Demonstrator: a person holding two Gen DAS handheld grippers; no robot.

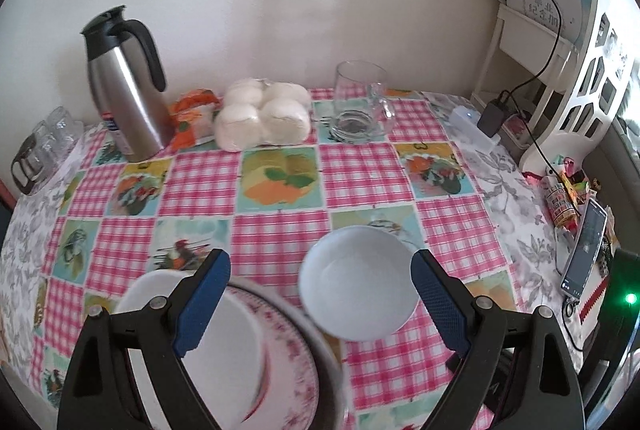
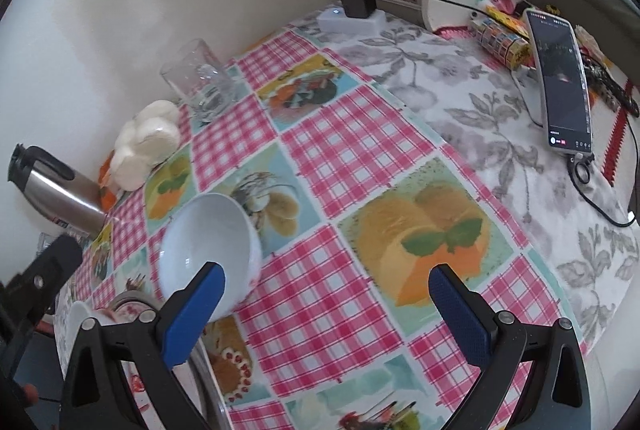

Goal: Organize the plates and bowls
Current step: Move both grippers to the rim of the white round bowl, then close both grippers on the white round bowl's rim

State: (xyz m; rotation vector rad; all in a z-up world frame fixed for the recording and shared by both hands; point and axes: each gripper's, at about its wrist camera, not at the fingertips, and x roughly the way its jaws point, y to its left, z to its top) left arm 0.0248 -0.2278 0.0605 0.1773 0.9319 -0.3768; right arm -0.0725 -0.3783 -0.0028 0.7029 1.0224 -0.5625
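Your left gripper (image 1: 320,310) hung with its blue-padded fingers (image 1: 202,304) spread wide and holding nothing, above a table covered in a pink gingham tablecloth (image 1: 352,170) printed with fruit and food panels. Between those fingers sat a white bowl (image 1: 358,282), upright and empty on the cloth, nearer the right-hand pad. Just beside it, under the left-hand finger, lay a white plate with a pink floral rim (image 1: 256,358), blurred in this view, with a further white dish (image 1: 150,288) edging out behind it. Your right gripper (image 2: 326,310) was likewise wide apart and empty, hovering over the checked cloth; the same white bowl (image 2: 208,250) stood at its left-hand finger (image 2: 196,314), which overlapped the bowl's rim in the picture, though contact could not be told. Along the wall stood a steel thermal jug (image 1: 124,90), a bag of white buns (image 1: 264,114) and a glass mug (image 1: 360,102). A smartphone (image 2: 564,82) lay propped on the floral cloth at the table's right side.
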